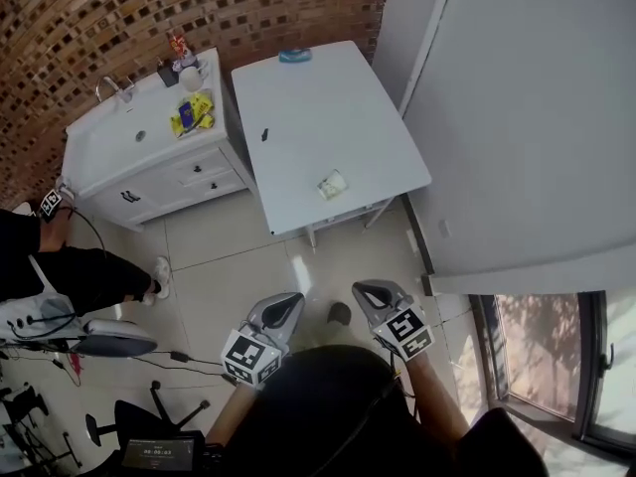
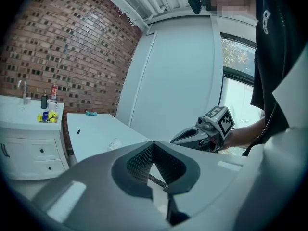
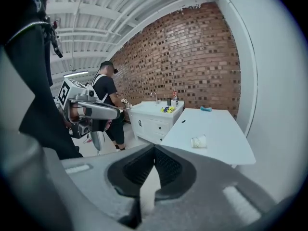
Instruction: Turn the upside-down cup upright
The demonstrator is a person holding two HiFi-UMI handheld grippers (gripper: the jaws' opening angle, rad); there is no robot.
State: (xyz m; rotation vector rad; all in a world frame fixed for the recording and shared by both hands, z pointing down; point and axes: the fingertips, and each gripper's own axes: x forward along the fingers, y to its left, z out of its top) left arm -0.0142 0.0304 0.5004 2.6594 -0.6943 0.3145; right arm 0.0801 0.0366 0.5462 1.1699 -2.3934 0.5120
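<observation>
A small pale cup (image 1: pixel 332 184) rests near the front edge of the white table (image 1: pixel 298 117); it looks tipped on its side. The same cup (image 2: pixel 114 144) is small in the left gripper view, and the cup (image 3: pixel 198 141) also appears in the right gripper view. Both grippers hang over the tiled floor, well short of the table. My left gripper (image 1: pixel 285 309) has its jaws together with nothing between them, seen close up at the left gripper (image 2: pixel 154 146). My right gripper (image 1: pixel 370 293) is likewise shut and empty, seen close up at the right gripper (image 3: pixel 154 149).
A white sink cabinet (image 1: pixel 149 157) with a faucet, bottles and yellow packets stands left of the table. A teal object (image 1: pixel 294 56) and a small black item (image 1: pixel 264 134) lie on the table. A person (image 1: pixel 60 266) stands at the left. A window (image 1: pixel 556 346) is at the right.
</observation>
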